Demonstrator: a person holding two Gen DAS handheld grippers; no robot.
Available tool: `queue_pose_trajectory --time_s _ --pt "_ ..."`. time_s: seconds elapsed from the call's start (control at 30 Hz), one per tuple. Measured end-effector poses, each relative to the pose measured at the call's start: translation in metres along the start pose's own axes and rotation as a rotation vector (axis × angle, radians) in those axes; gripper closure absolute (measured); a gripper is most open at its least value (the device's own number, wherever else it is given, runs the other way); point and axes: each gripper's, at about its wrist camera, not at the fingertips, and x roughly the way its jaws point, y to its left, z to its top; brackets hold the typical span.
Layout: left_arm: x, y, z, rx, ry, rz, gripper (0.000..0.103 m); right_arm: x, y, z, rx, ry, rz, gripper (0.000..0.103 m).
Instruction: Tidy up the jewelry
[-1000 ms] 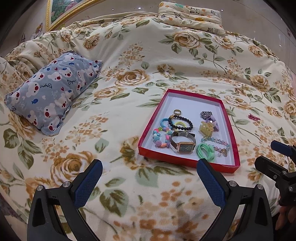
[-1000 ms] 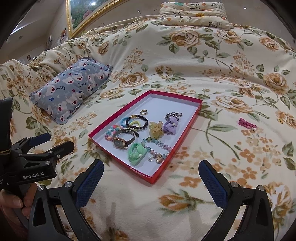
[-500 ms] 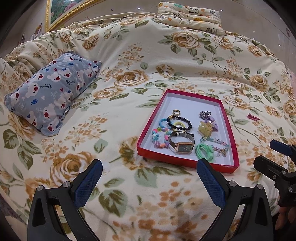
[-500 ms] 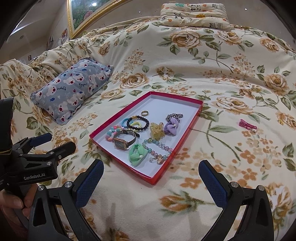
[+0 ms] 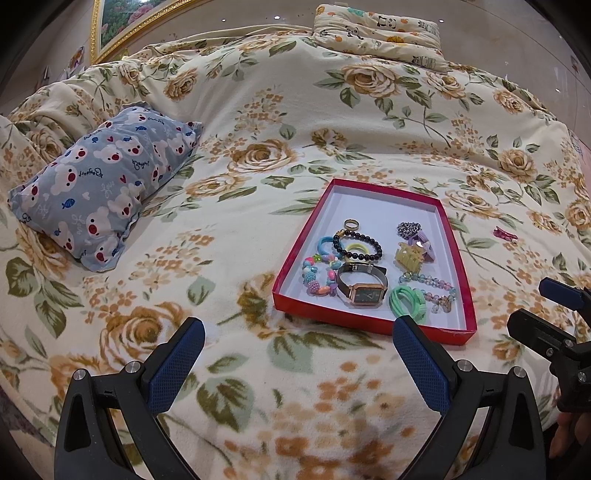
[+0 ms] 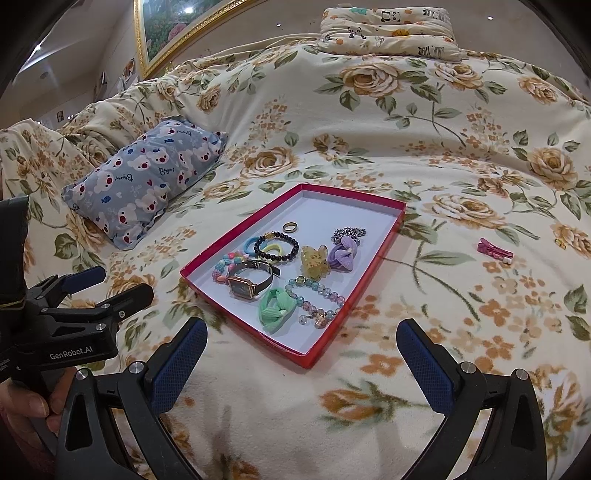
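A red tray with a white floor lies on the flowered bedspread. In it are a gold watch, a black bead bracelet, a gold ring, a green hair tie, a yellow claw clip, a purple bow and bead bracelets. A pink hair clip lies on the bedspread right of the tray. My left gripper and right gripper are open and empty, near the tray's front.
A grey bear-print pillow lies to the left. A panda-print pillow sits at the far end. A gold picture frame leans behind the bed.
Both grippers have crept slightly; the tray sits a little lower and nearer in the right wrist view. Nothing was taken hold of or let go.
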Motion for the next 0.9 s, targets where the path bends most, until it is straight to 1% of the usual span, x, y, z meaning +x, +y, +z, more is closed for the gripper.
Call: queue_pose_trajectory --time_s 0.9 --pt "0.0041 -0.0007 -0.0008 0.001 0.015 -0.001 0.001 -0.0018 0.002 0.0 0.001 -0.003 0.002 0.0"
